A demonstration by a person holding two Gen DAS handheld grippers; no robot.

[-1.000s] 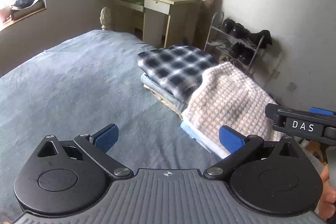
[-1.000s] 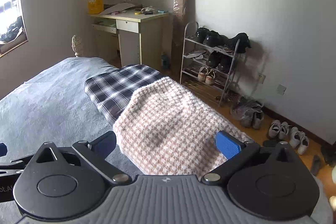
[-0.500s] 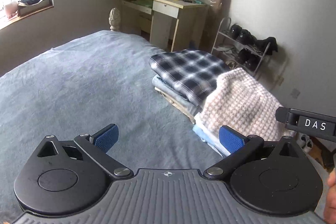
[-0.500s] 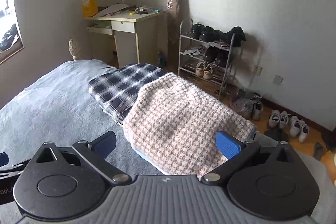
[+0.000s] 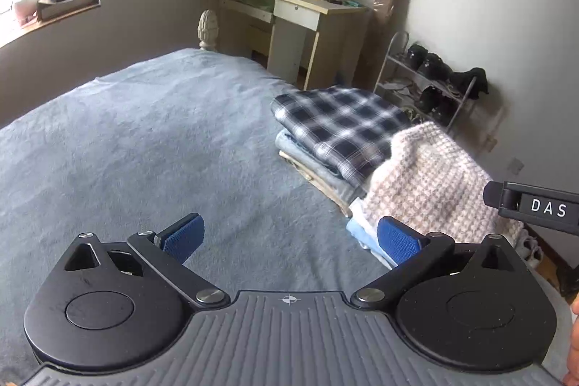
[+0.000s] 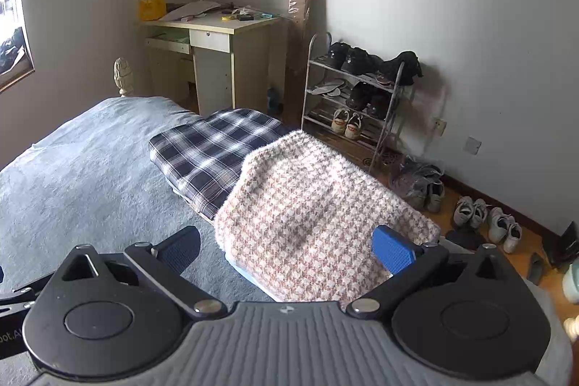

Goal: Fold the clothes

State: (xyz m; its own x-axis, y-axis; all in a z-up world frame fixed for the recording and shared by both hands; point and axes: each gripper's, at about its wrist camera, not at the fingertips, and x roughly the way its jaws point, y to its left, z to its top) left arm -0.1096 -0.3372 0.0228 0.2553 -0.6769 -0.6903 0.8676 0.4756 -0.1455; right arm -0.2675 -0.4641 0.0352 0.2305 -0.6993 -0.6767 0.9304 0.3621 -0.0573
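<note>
Fingers of the left gripper [image 5: 289, 237] stand wide apart with nothing between them, hovering over bare blue-grey bed [image 5: 144, 140] cover at the lower centre of the left wrist view. Those of the right gripper [image 6: 286, 246] are likewise spread and empty, framing the near edge of the houndstooth knit [image 6: 311, 216] in the lower middle of the right wrist view.

That knit lies folded on top of a pale blue garment [image 6: 246, 272], whose edge peeks out at its near left side. Behind it, towards the middle of the frame, sits the plaid shirt [image 6: 213, 147], folded on its own small stack [image 5: 311, 165]. Both piles sit at the bed's right-hand edge, next to the drop to the floor.

Judging from this, the main hazard is the edge: the knit's right side appears to hang close to or over it, so a push from either gripper could slide the pile off towards the shoes [image 6: 485, 219] below. A careless closing of the right fingers could also snag the loose knit and drag the fold open. The knit also overlaps the plaid shirt's near corner, so shifting one may disturb the other.

The knit's long axis runs from lower left to upper right in the right wrist view, its rounded end pointing up-frame towards the shoe rack [image 6: 358, 96]. The plaid shirt lies roughly parallel.
</note>
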